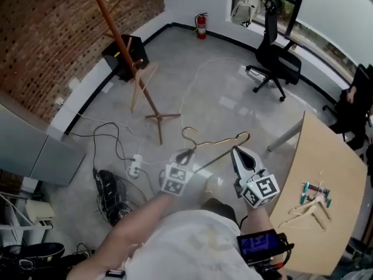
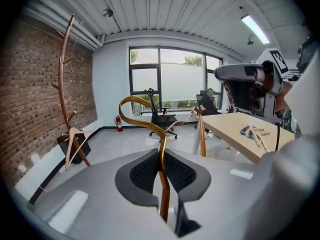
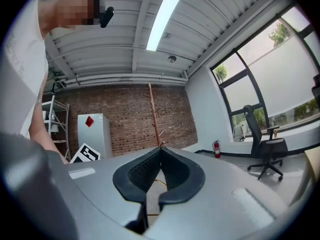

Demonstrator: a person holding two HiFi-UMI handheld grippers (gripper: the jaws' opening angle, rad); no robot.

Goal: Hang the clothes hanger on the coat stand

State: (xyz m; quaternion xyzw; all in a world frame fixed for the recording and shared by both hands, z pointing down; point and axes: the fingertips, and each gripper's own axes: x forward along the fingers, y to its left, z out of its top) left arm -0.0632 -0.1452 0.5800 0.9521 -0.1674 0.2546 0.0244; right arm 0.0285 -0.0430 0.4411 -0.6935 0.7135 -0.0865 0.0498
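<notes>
Head view, looking steeply down: a person stands on a grey floor (image 1: 221, 92) with a gripper in each hand. The left gripper (image 1: 187, 155) is clamped on the neck of a thin gold wire hanger (image 1: 221, 140), just under its hook, and the hanger's body stretches level towards the right gripper (image 1: 234, 150), whose tip sits at the lower wire. The wooden coat stand (image 1: 118, 37) rises well apart, by the brick wall, with a pale wooden hanger (image 1: 141, 83) already on it. A light counter (image 1: 315, 156) stands at the right. Left gripper view: the left gripper (image 2: 161, 164) pinches the gold hanger (image 2: 161, 149) at its neck, the hook curving up ahead and the coat stand (image 2: 61, 79) far off at the left. Right gripper view: the right gripper (image 3: 160, 151) has its jaws drawn together at the tips. A glint of gold shows through the gap below, but whether it is nipped cannot be told. The coat stand (image 3: 153, 114) shows beyond. The hanger looks light, stiff and slick, likely to swivel in a single pinch. The neck is the sensible hold, because it leaves the hook free.
</notes>
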